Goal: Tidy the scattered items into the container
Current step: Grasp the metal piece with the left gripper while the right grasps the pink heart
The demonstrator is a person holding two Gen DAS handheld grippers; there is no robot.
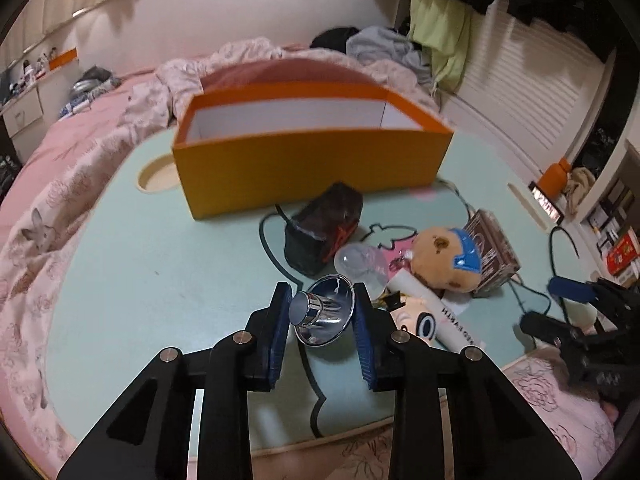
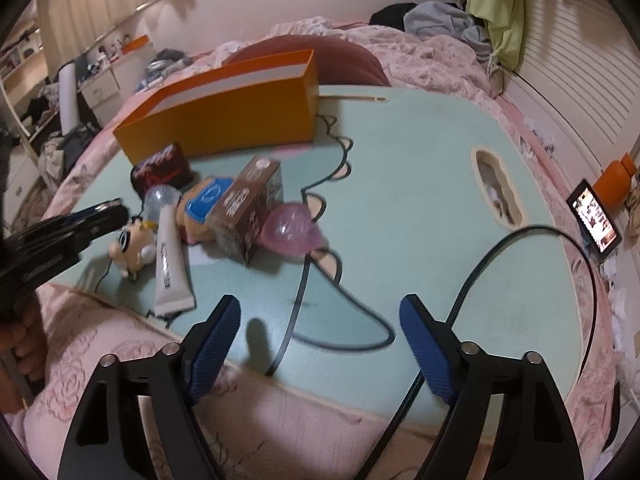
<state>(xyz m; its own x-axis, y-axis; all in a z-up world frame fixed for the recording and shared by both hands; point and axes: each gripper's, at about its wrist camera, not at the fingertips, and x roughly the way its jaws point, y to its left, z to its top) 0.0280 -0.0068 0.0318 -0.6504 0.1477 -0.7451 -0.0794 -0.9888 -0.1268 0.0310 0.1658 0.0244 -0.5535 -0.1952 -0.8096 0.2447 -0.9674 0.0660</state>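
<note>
My left gripper (image 1: 322,314) is shut on a shiny chrome funnel-shaped piece (image 1: 324,310) and holds it above the mint lap table (image 1: 160,272), short of the open orange box (image 1: 312,152). Scattered items lie right of it: a dark pouch (image 1: 324,232), a clear capsule (image 1: 360,260), a plush bear (image 1: 444,260), a brown box (image 1: 492,248), a white tube (image 1: 440,316) and a small figure head (image 1: 416,322). My right gripper (image 2: 320,320) is open and empty over the table's near edge. In its view the orange box (image 2: 224,116), brown box (image 2: 248,216), pink capsule (image 2: 290,230) and white tube (image 2: 170,264) show.
The table rests on a bed with a pink floral quilt (image 1: 52,216). A black cable (image 2: 500,248) loops over the table's right side. A phone (image 2: 596,220) and an orange bottle (image 2: 614,178) stand at the right. Clothes pile at the back (image 1: 380,44).
</note>
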